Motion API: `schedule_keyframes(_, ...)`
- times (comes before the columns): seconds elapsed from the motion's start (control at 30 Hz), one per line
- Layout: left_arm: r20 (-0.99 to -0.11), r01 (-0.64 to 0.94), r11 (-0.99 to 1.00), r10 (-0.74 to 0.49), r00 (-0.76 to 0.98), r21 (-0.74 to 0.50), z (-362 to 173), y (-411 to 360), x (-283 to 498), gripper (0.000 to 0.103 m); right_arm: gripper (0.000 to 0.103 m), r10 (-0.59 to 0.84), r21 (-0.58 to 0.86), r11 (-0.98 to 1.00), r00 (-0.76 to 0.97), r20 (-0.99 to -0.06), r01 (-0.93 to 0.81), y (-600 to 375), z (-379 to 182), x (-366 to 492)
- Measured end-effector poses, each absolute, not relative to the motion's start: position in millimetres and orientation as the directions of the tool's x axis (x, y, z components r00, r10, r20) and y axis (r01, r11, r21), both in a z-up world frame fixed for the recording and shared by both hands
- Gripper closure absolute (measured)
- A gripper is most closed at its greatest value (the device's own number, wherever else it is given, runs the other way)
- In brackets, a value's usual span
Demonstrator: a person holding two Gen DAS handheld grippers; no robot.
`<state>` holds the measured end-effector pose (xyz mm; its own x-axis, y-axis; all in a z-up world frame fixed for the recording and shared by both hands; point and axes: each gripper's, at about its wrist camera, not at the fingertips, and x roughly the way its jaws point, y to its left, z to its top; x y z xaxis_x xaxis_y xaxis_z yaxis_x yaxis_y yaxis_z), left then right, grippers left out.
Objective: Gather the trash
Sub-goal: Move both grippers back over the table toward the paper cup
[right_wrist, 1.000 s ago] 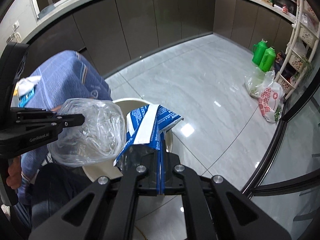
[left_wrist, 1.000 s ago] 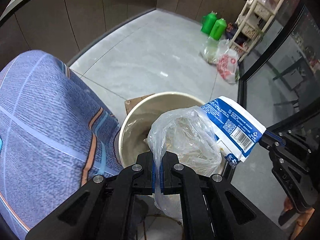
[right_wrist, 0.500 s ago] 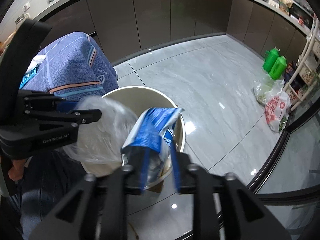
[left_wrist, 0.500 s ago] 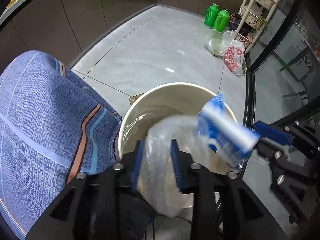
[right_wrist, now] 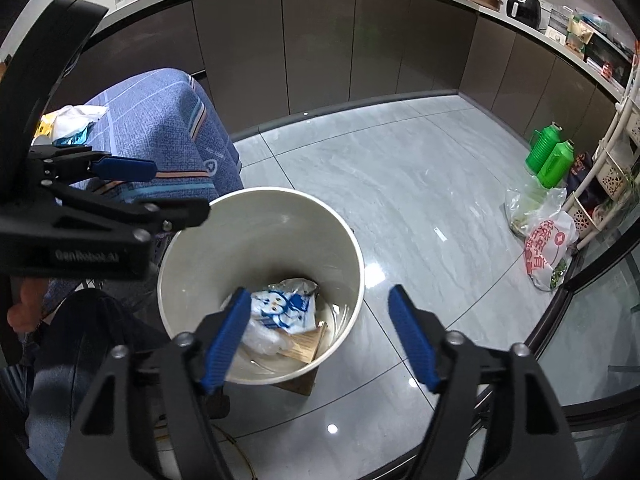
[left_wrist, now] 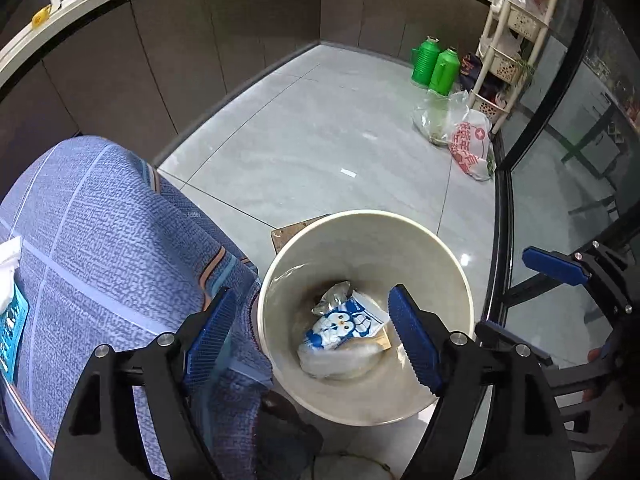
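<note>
While hanging above the round cream plastic bin (left_wrist: 448,264), spread wide and gripping nothing: left gripper (left_wrist: 312,334), blue ribbed pads (left_wrist: 412,340) parted to either side of the bin's mouth. Likewise released and empty over the bin's near rim: right gripper (right_wrist: 318,340), its blue pads (right_wrist: 410,338) well apart. Down at the bottom of the bin: blue-and-white printed wrapper (left_wrist: 344,326) lying on top of a crumpled clear plastic bag (left_wrist: 340,360), with a brown scrap just beside them. Beside the bin to the left: table draped in blue woven cloth (right_wrist: 160,136), with white crumpled litter (right_wrist: 76,118) on top. Farther off across the grey tiled floor (left_wrist: 320,140): two green flasks (left_wrist: 436,66) and knotted plastic bags (left_wrist: 468,140) against a cream shelf rack (left_wrist: 516,20).
</note>
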<state>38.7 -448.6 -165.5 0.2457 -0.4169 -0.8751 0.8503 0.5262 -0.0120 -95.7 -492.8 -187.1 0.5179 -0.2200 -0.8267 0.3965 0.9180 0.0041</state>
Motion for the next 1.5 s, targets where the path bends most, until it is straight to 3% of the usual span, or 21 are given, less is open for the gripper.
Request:
schedule_keyframes(0.13,-0.857,0.826,0.563,-0.442,0.264,-0.036,-155,-437,45,0.010,0.010,-0.224,0.000,0.921,0.531,-0.817,0.389,-490,-181,-100)
schedule_keyframes(0.2,-0.847,0.817,0.574,-0.457,0.272,-0.048,-148,-431,46,0.008,0.003,-0.227,-0.002,0.921,0.534,-0.814,0.388,-489,-178,-101)
schedule_keyframes(0.67,-0.767,0.799,0.587,-0.568,0.297,-0.126,-61,-369,43,0.008,0.003,-0.155,0.068,0.945,0.621,-0.769,0.321,-457,-119,-85)
schedule_keyframes(1.33,-0.750,0.479,0.866,-0.410,0.519,-0.142,-32,-106,138,0.008,0.003,0.154,0.165,0.985,0.676,-0.721,-0.049,-304,-78,26)
schedule_keyframes(1.4,-0.749,0.442,0.882,-0.402,0.527,-0.163,-34,-79,151,0.008,0.005,0.186,0.186,0.980,0.669,-0.719,-0.072,-295,-78,41)
schedule_keyframes(1.5,-0.752,0.426,0.881,-0.423,0.506,-0.209,-38,-55,171,0.009,0.016,0.222,0.213,0.973,0.651,-0.726,-0.093,-282,-82,63)
